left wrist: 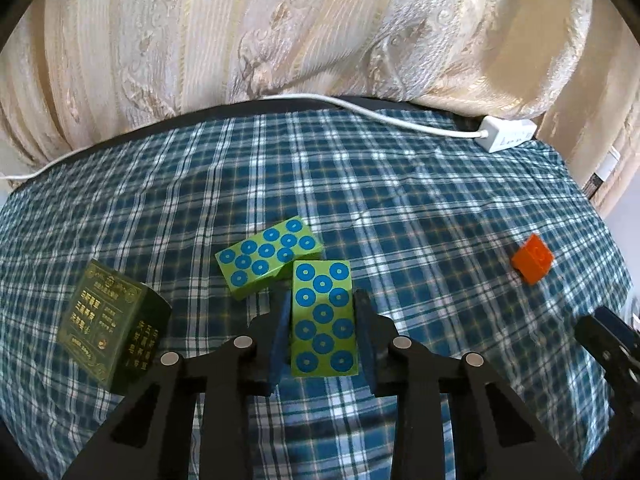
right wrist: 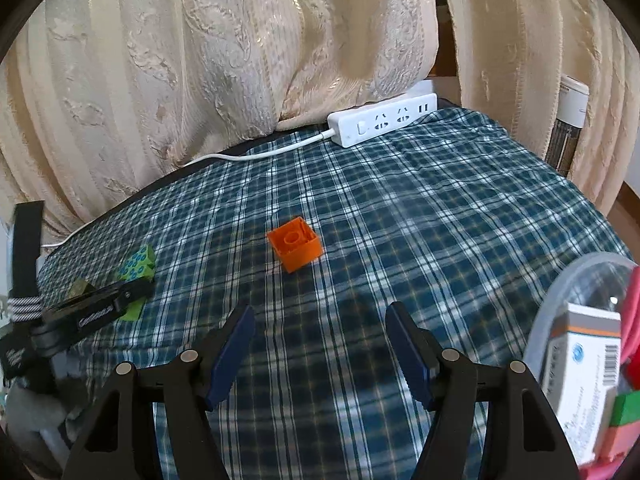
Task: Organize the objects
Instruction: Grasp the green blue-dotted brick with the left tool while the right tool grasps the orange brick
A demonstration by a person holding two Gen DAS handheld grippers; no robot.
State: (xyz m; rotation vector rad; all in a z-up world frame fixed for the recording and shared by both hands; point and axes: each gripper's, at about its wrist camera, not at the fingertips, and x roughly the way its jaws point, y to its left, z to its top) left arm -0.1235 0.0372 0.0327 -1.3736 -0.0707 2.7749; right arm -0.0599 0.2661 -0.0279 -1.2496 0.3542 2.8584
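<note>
In the left wrist view my left gripper (left wrist: 322, 300) is shut on a green block with blue rings (left wrist: 323, 318), its blue pads pressing both long sides. A second green ringed block (left wrist: 270, 256) lies just beyond it on the checked cloth, touching its far corner. A dark green box with gold print (left wrist: 114, 328) sits to the left. An orange brick (left wrist: 533, 258) lies far right. In the right wrist view my right gripper (right wrist: 320, 320) stands open with nothing between its fingers, the orange brick (right wrist: 296, 243) a short way ahead of it. The left gripper (right wrist: 96, 308) shows at that view's left edge.
A white power strip (right wrist: 382, 124) with its cable lies at the table's far edge against cream curtains (right wrist: 240, 60). A clear container (right wrist: 560, 300) at the right holds a white carton (right wrist: 580, 380) and other items. The blue checked cloth (right wrist: 420, 220) covers the table.
</note>
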